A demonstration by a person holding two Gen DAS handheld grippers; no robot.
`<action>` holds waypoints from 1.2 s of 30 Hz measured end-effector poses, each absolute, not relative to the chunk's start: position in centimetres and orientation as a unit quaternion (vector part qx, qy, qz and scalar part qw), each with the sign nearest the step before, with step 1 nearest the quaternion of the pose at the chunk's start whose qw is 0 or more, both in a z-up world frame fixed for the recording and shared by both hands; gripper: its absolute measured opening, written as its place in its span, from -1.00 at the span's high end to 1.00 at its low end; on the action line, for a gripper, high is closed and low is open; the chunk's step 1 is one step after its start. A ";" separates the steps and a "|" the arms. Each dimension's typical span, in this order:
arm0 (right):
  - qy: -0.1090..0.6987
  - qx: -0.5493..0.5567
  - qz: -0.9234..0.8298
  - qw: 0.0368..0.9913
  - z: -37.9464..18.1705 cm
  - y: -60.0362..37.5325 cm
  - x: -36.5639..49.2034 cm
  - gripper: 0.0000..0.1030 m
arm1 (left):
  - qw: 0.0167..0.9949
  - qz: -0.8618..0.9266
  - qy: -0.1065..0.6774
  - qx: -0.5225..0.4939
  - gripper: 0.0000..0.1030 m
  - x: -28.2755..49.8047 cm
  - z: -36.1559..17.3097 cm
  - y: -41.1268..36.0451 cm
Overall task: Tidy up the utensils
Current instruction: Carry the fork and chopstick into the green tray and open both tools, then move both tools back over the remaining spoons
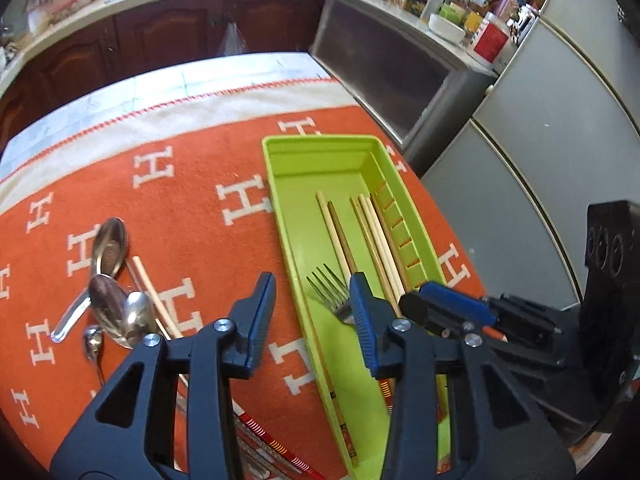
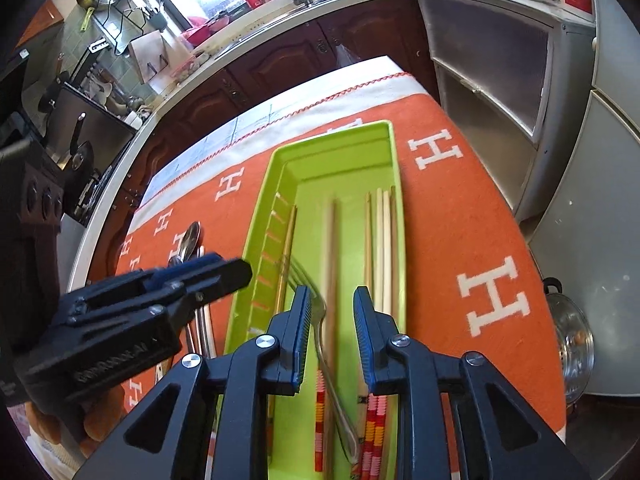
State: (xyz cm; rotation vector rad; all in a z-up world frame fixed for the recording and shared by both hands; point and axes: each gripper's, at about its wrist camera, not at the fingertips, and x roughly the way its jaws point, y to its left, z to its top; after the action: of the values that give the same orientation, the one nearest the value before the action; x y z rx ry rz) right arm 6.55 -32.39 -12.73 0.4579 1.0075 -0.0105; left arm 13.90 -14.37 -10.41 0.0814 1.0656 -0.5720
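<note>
The spoons [image 1: 112, 300] left to sort lie in a loose heap on the orange cloth [image 1: 180, 208] of the desk, off to the left of the left hand-held gripper [image 1: 312, 312] and a little ahead of it, their handles running roughly along the way it points, with a loose chopstick [image 1: 154, 300] lying just beside them and seemingly slipping under one bowl, though the glare makes that hard to settle; the left hand-held gripper is plainly the nearer, since the right hand-held gripper [image 2: 332, 320] hangs over the green tray [image 1: 276, 184] on the far side; both stand with fingers apart and nothing clamped; the fork [image 2: 316, 312] lies in the tray between the right fingers, touching neither pad so far as I can see, its long axis parallel to the tray and the chopsticks [image 2: 382, 240] laid lengthwise beside it; in the left wrist view the left one straddles the tray's near wall, one finger over the cloth, the other over the fork's tines; reaching the spoons would, I judge, mean swinging left clear of that wall, with only bare cloth between; the overlapping bowls may make a clean single pick awkward.
</note>
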 end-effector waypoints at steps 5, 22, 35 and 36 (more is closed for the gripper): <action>0.478 0.207 0.010 0.854 -12.5 -31.0 5.7 0.58 | 0.828 -0.256 0.498 0.027 0.33 12.5 -9.6 -12.7; 0.493 0.158 0.057 0.853 -11.0 -24.2 3.7 0.58 | 0.850 -0.167 0.500 0.002 0.33 6.2 -9.6 -0.7; 0.485 0.102 0.123 0.859 -8.8 -17.9 3.0 0.44 | 0.845 -0.119 0.520 -0.023 0.33 4.1 -11.9 4.9; 0.487 0.095 0.129 0.859 -8.9 -17.3 3.0 0.44 | 0.845 -0.119 0.521 -0.025 0.33 4.0 -12.1 5.2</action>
State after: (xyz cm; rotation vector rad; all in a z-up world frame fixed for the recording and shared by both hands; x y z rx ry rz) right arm 2.98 -17.27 -8.85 0.1985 1.0222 0.2719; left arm 4.01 5.16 -12.12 -0.0521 1.1003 -0.2501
